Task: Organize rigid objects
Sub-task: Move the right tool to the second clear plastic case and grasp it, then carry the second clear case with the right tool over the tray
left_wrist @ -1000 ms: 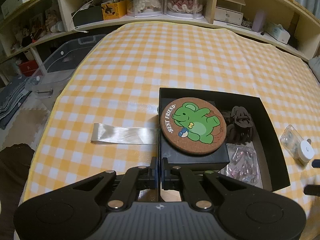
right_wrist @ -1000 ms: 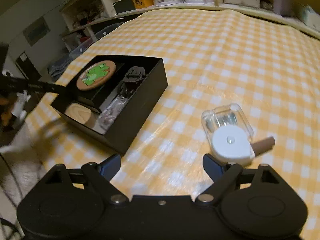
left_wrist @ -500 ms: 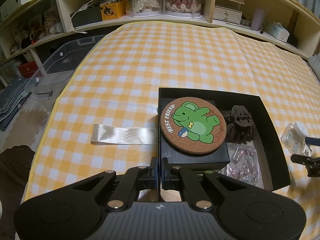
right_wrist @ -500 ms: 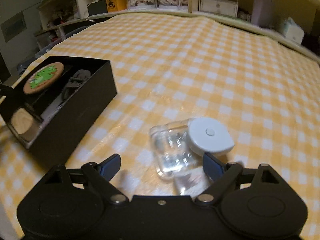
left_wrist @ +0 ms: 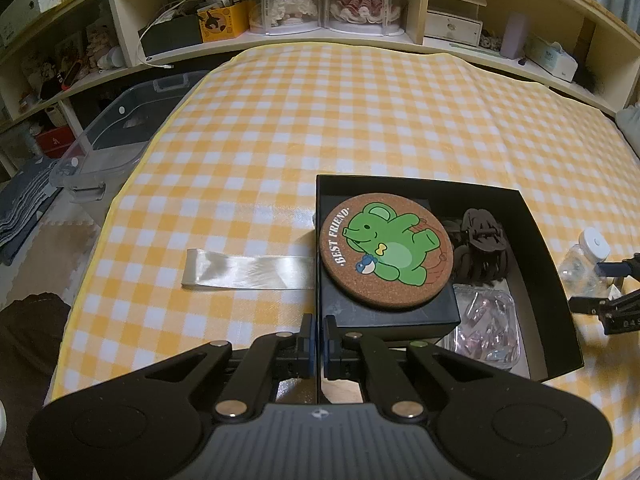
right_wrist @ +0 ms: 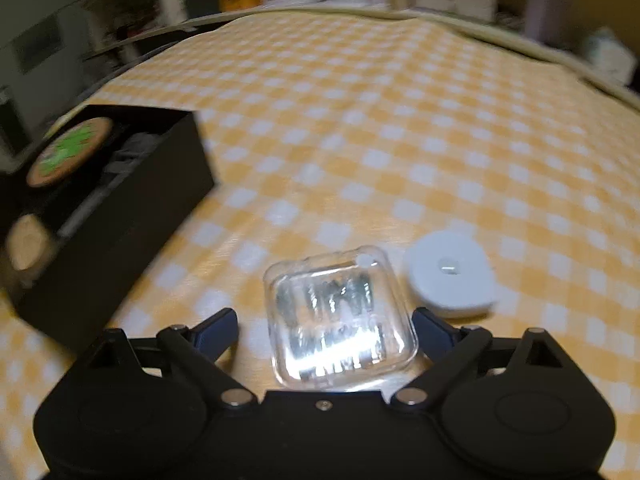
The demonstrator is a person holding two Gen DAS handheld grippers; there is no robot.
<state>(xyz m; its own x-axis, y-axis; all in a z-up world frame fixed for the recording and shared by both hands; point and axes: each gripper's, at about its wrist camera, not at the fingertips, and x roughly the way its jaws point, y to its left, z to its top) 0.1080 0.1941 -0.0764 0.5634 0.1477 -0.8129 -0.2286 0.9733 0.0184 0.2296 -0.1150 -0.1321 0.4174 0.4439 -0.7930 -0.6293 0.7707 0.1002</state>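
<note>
A flat strip of clear film (left_wrist: 248,273) lies on the yellow checked cloth (left_wrist: 320,120), its end touching the left wall of the black box (left_wrist: 554,300). The left gripper (left_wrist: 319,338) is clenched on the box's near wall. Inside the box, a cork coaster (left_wrist: 386,251) with a green bear rests on a smaller black box (left_wrist: 396,314); right of it sit a brown hair claw (left_wrist: 482,246) and, nearer, a clear packet of pinkish bits (left_wrist: 486,326). Right of the box, on the cloth, the clear plastic case (right_wrist: 340,318) lies between the spread fingers of the right gripper (right_wrist: 324,326), which is released and not squeezing it. A white round disc (right_wrist: 450,280) sits just beside the case, farther right.
</note>
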